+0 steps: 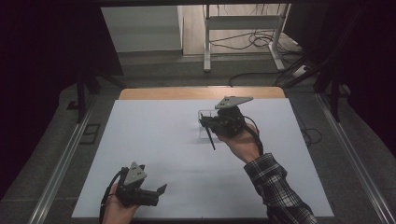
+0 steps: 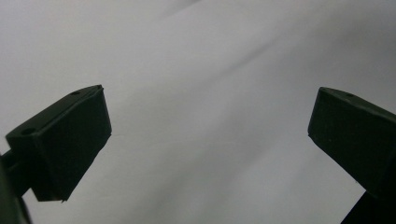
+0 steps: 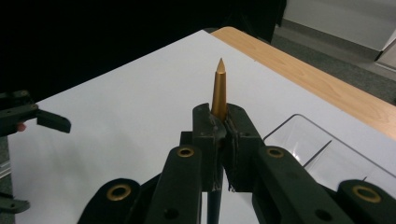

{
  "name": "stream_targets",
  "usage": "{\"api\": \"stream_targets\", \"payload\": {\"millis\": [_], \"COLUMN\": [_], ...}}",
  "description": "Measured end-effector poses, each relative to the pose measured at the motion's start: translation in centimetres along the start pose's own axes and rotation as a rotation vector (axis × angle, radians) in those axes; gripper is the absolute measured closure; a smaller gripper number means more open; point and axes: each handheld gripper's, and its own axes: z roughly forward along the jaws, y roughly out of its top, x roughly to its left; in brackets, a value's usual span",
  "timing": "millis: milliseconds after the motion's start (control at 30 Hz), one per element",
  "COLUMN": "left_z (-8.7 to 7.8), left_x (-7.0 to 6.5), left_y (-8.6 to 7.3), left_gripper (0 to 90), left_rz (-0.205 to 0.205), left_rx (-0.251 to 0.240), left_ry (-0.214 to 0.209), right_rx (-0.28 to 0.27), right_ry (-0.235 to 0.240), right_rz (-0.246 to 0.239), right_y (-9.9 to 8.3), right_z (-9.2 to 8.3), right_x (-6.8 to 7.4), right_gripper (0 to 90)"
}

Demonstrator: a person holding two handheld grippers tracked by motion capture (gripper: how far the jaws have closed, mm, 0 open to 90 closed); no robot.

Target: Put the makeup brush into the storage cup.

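My right gripper hovers over the far middle of the white table sheet. It is shut on a thin dark pen that slants down toward the sheet. In the right gripper view the pen's gold pointed tip sticks up past the closed right gripper. A clear plastic tray lies just behind that gripper and appears as the tray at the right. My left gripper rests near the front left edge, open, with nothing between its fingers but bare sheet.
A wooden tabletop strip shows beyond the sheet's far edge. Metal rails run along both sides of the table. A white metal stand and loose cables sit on the floor behind.
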Motion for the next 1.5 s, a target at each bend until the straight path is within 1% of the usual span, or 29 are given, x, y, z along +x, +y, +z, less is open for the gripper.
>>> {"api": "stream_targets", "payload": {"millis": [133,167,333,467,633,967,1033,1233,1333,1500], "left_z": [-0.2,-0.3,-0.4,-0.5,-0.6,-0.8,-0.9,-1.0,-1.0,-1.2], "left_x": [0.0,0.0,0.0,0.0,0.0,0.0,0.1,0.1,0.1,0.3], "left_y": [-0.2,-0.3,-0.4,-0.6,-0.7,-0.9,-1.0,-1.0,-1.0,-1.1], "left_gripper": [0.1,0.1,0.1,0.1,0.4,0.3,0.3,0.3,0.3,0.3], "left_rz": [0.004,0.006,0.01,0.01,0.014,0.01,0.011,0.015,0.012,0.003], "left_rx": [-0.005,-0.008,-0.01,-0.014,-0.015,-0.017,-0.02,-0.025,-0.03,-0.04], "left_ry": [0.004,0.004,0.002,0.002,0.006,0.002,0.003,0.006,0.005,0.002], "right_rx": [-0.008,-0.011,-0.016,-0.012,-0.025,-0.03,-0.032,-0.041,-0.048,-0.055], "right_ry": [-0.01,-0.019,-0.031,-0.046,-0.052,-0.069,-0.074,-0.089,-0.087,-0.1], "right_rz": [0.007,0.006,0.014,0.007,0.017,0.02,0.015,0.022,0.028,0.021], "right_y": [0.5,0.8,1.2,1.5,2.1,3.1,3.2,4.0,4.2,4.9], "right_z": [0.2,0.3,0.6,1.2,1.7,2.6,2.7,3.2,3.3,3.7], "right_x": [-0.5,-0.8,-1.4,-2.0,-2.6,-3.5,-3.6,-4.2,-4.3,-4.7], "right_gripper": [83.1,83.1,83.1,83.1,83.1,83.1,83.2,83.1,83.1,83.1]}}
